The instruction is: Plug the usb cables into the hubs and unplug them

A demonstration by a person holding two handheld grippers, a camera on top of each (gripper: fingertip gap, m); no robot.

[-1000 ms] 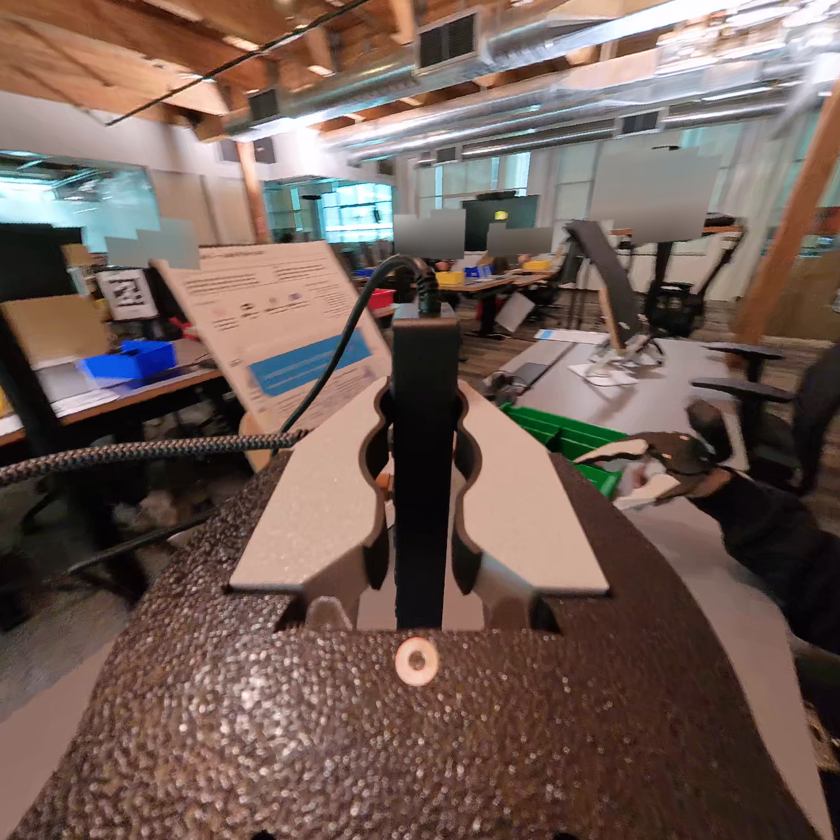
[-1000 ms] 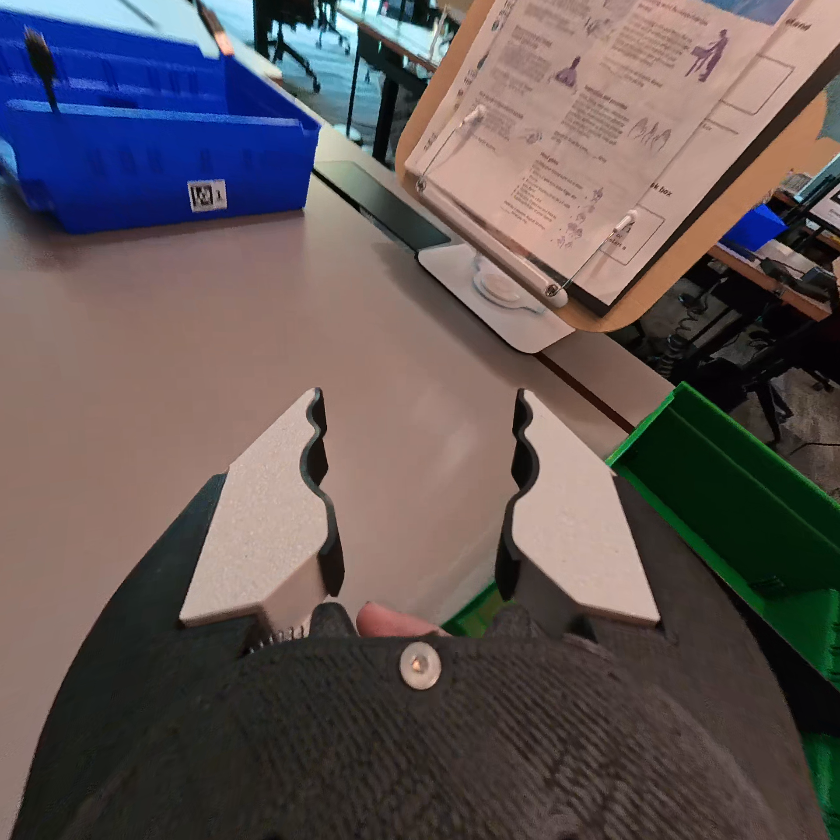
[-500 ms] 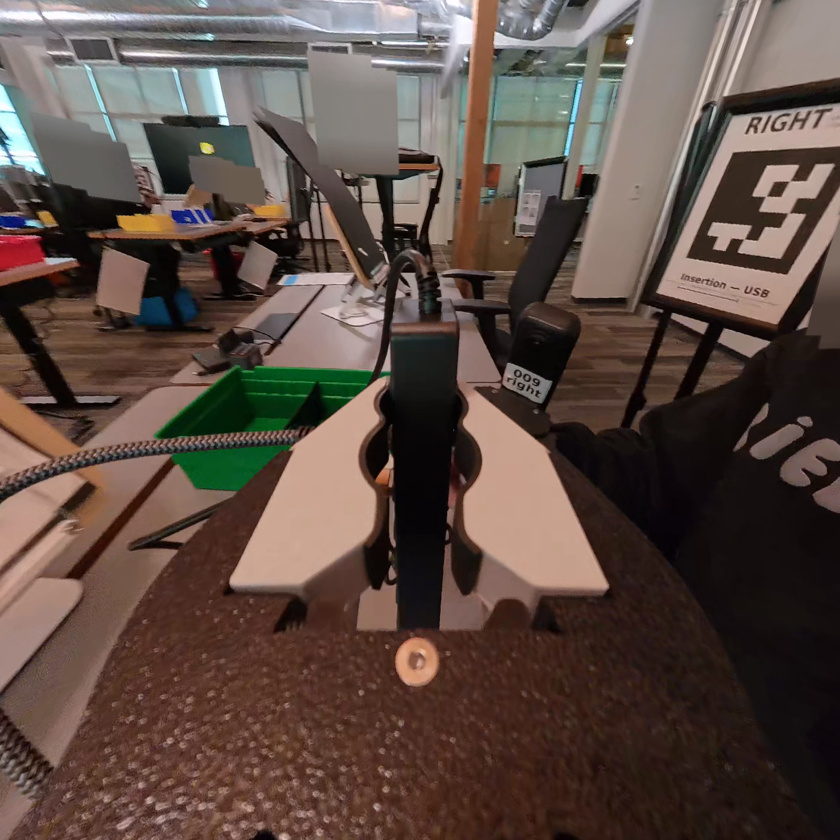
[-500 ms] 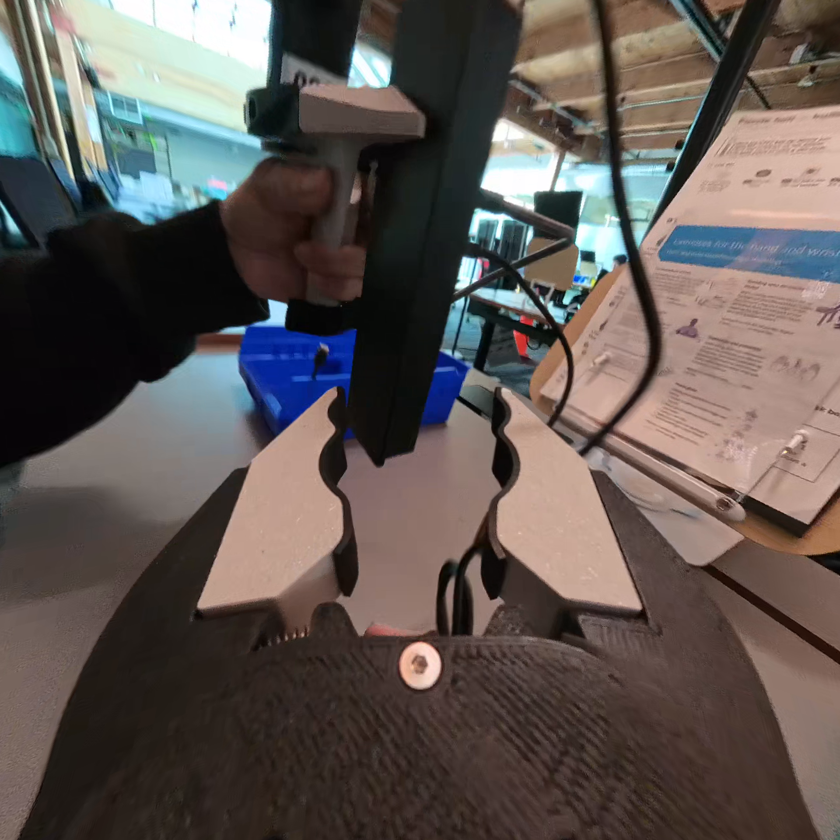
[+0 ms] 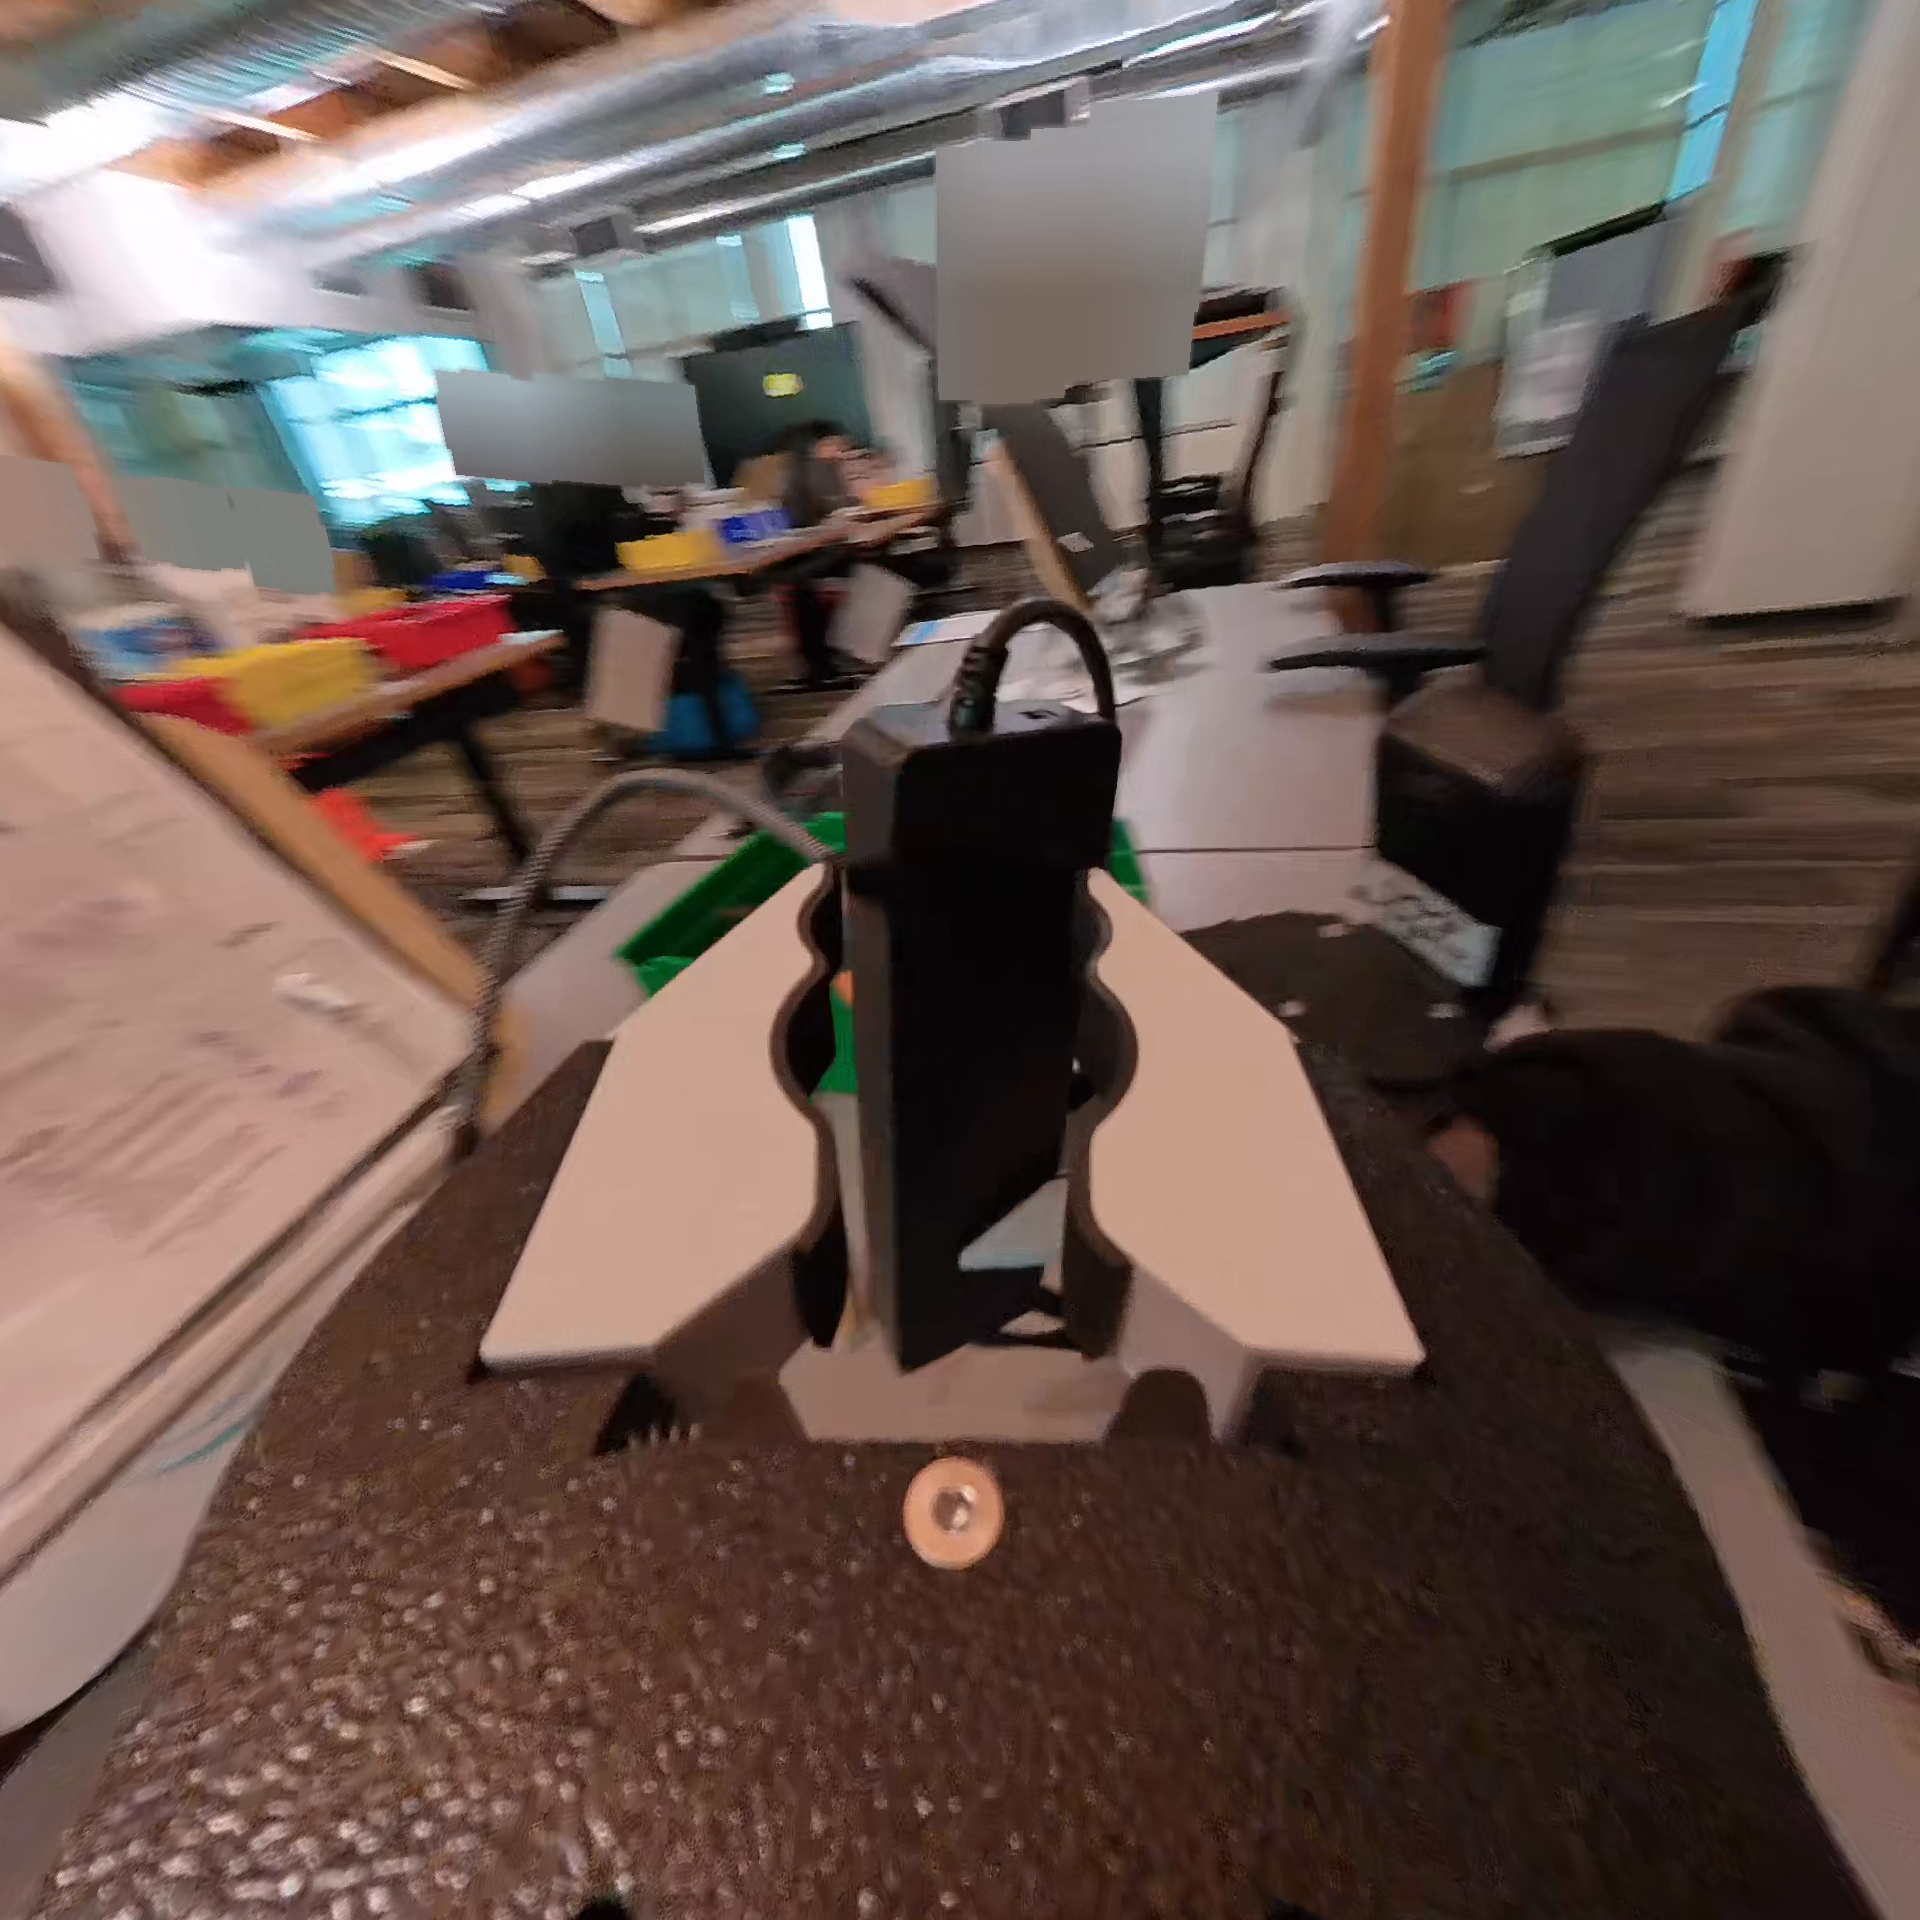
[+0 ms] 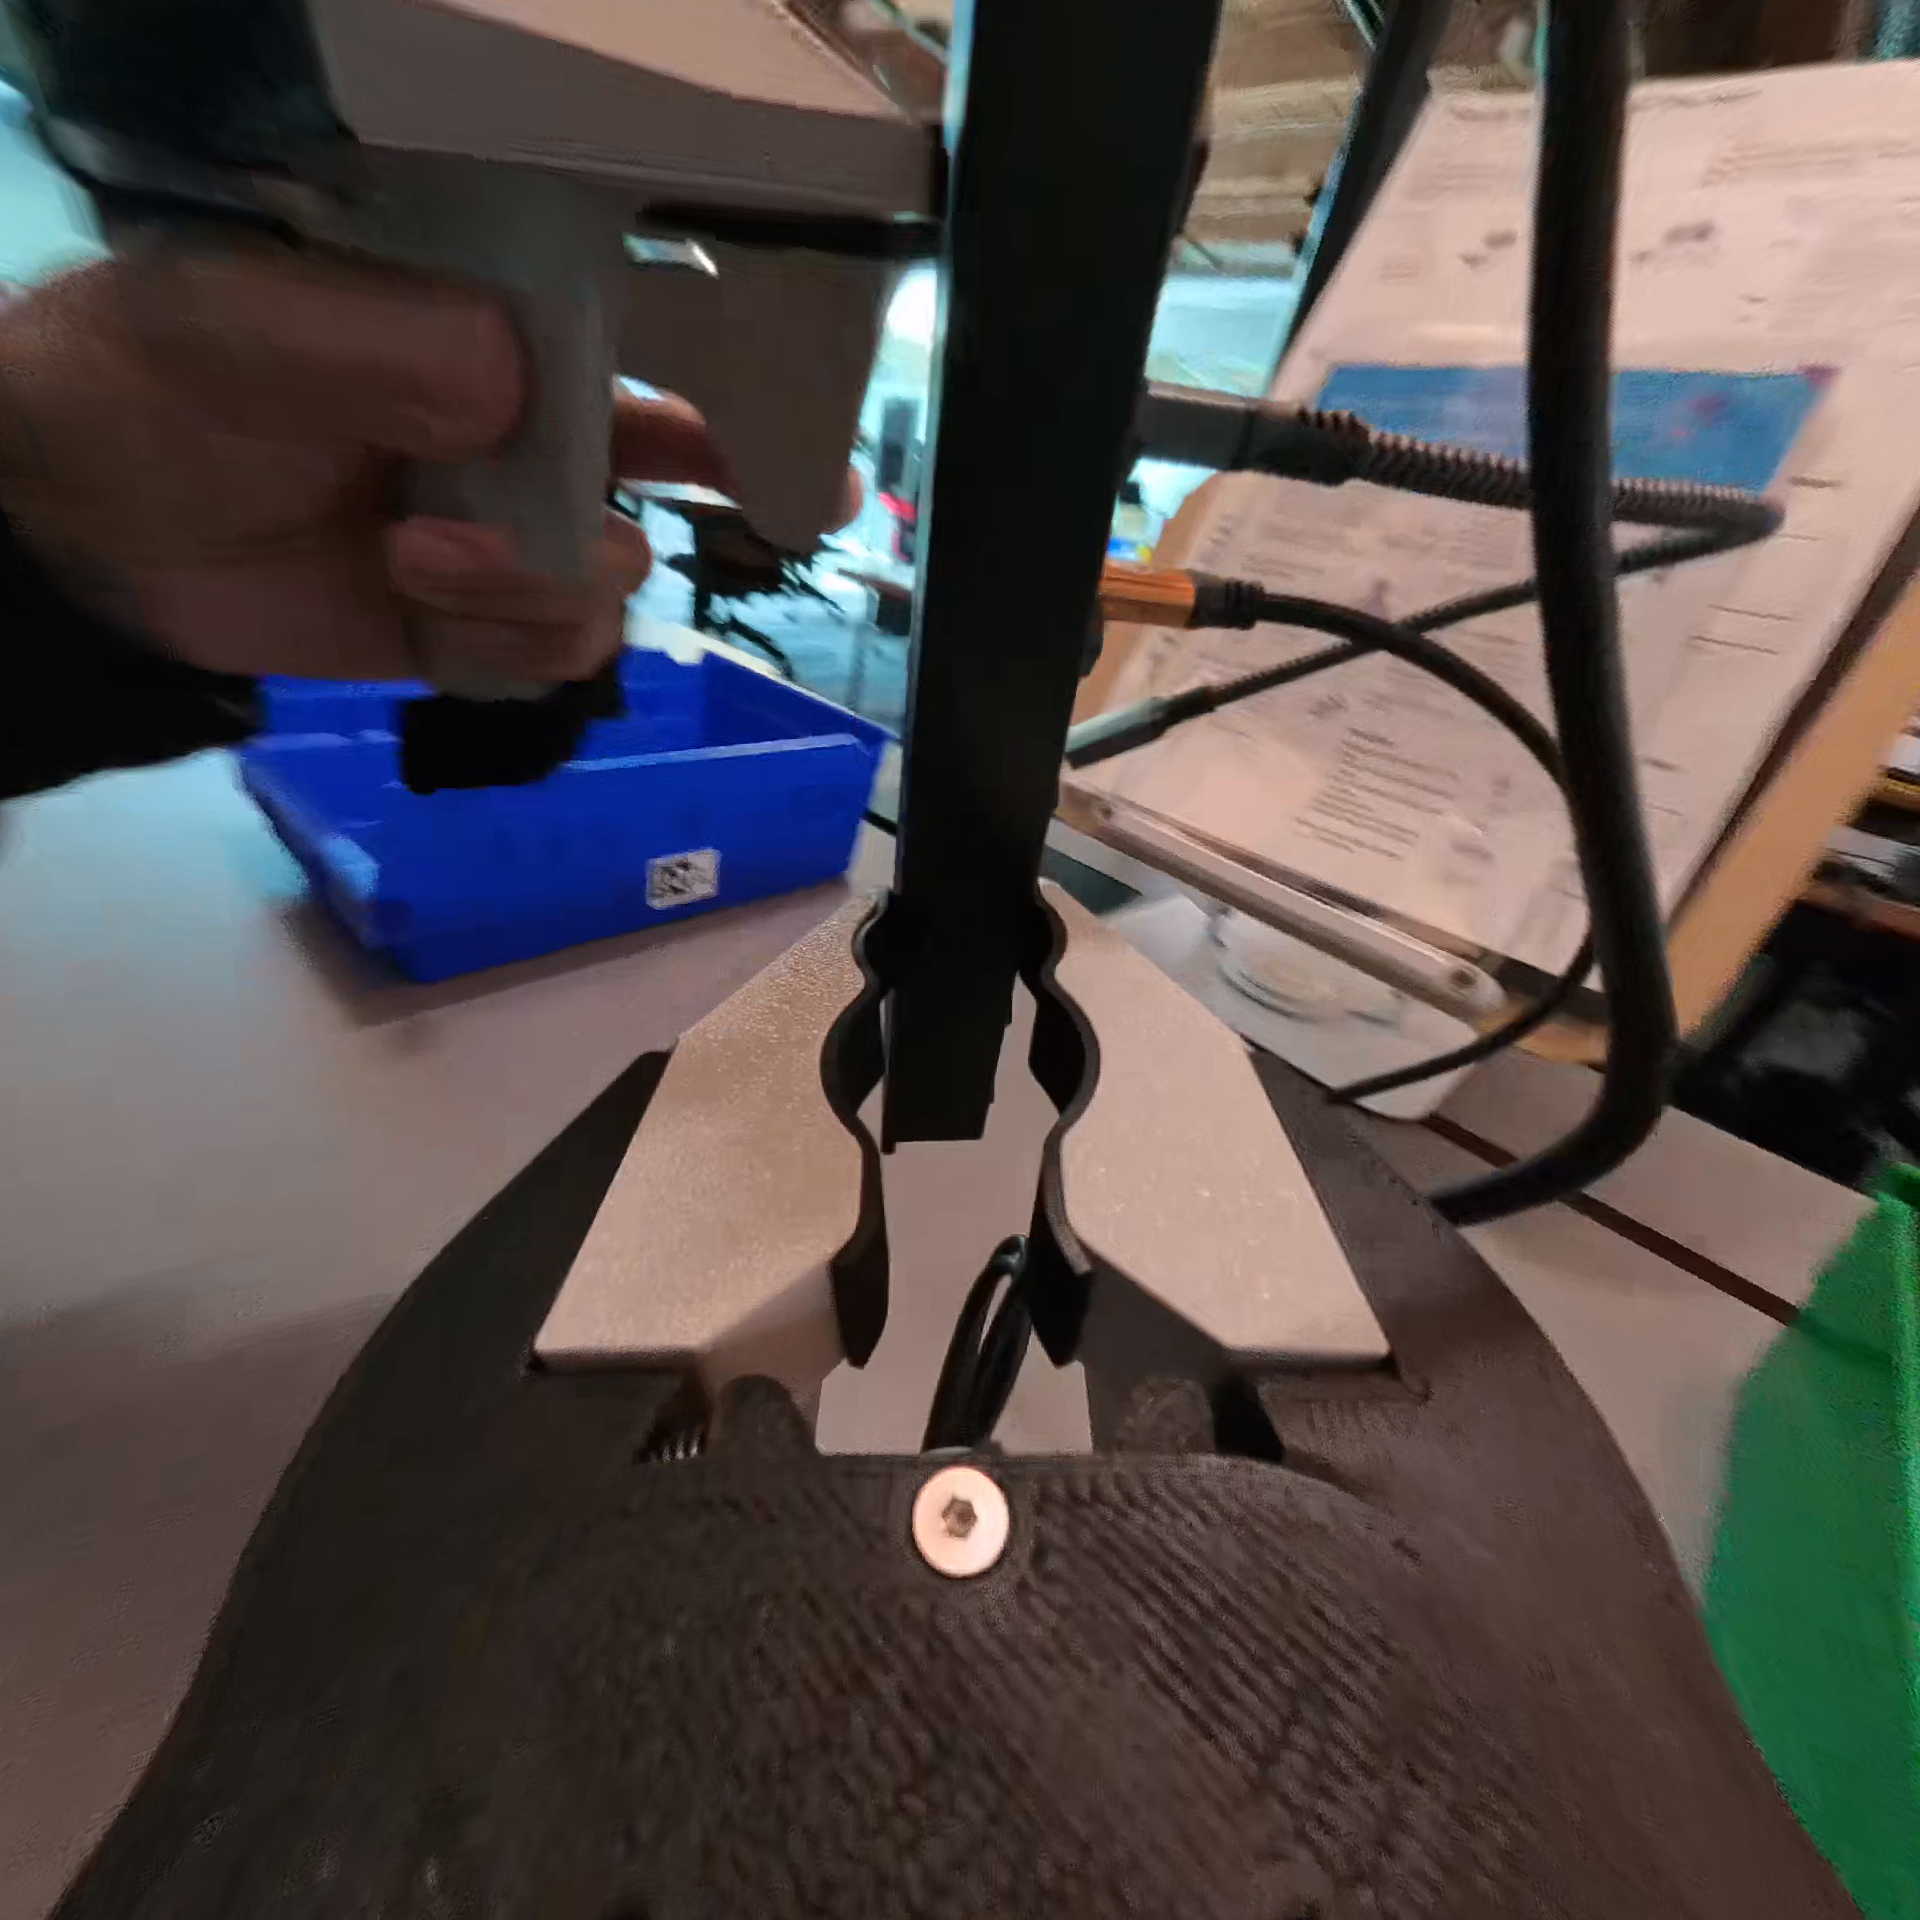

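A black USB hub (image 5: 971, 997) stands upright between the fingers of my left gripper (image 5: 961, 894), which is shut on it; the hub sits slightly askew. A black cable (image 5: 1039, 639) leaves its top and a braided grey cable (image 5: 566, 873) runs off to the left. In the right wrist view the hub (image 6: 1023, 520) hangs down, and my right gripper (image 6: 961, 925) is shut on its lower end. An orange-tipped plug (image 6: 1143, 597) and a braided cable (image 6: 1475, 483) sit in the hub's side. A thick black cable (image 6: 1590, 623) hangs beside it. A person's hand (image 6: 260, 468) holds the left gripper's handle.
A blue bin (image 6: 561, 842) sits on the grey table (image 6: 260, 1143) behind the hub. A paper on a wooden document stand (image 6: 1558, 582) is at the right, also in the left wrist view (image 5: 156, 1039). A green bin (image 6: 1829, 1558) is at the near right. A dark sleeve (image 5: 1714, 1174) is at the right.
My right gripper has moved up around the hub's lower end and closed on it. The left gripper has swung back left with the hub, which now sits twisted between its fingers.
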